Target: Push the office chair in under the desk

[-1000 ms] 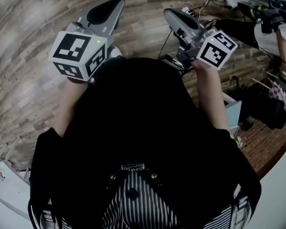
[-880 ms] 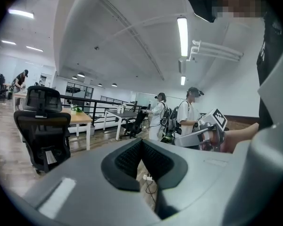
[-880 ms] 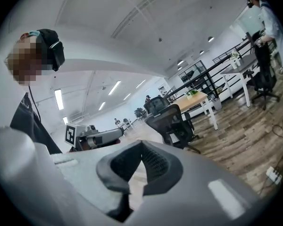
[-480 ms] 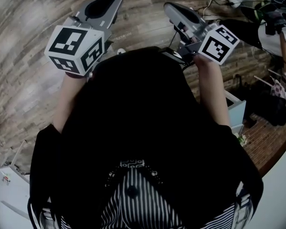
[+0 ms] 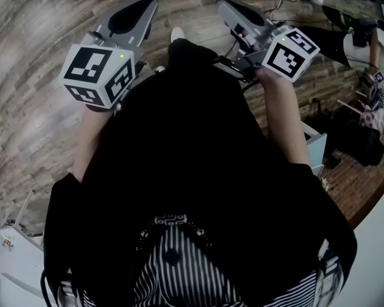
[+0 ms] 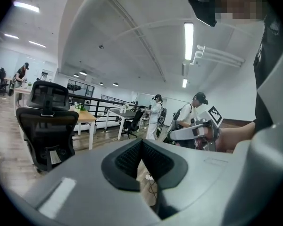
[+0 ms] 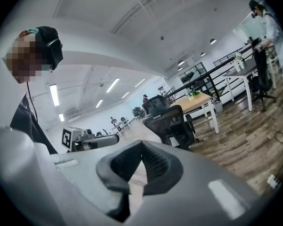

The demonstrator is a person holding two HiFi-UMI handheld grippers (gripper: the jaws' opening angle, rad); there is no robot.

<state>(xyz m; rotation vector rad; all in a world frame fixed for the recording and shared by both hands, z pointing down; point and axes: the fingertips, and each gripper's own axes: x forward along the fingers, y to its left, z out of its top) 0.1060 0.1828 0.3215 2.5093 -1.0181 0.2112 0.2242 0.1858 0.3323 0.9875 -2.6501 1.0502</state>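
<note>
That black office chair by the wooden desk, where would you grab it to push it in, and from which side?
On the office chair, probably the top edge of the backrest, just below the headrest, coming from behind. Its back seems turned toward the grippers and the desk stands beyond it, so a hold there would push it straight toward the desk.
</note>
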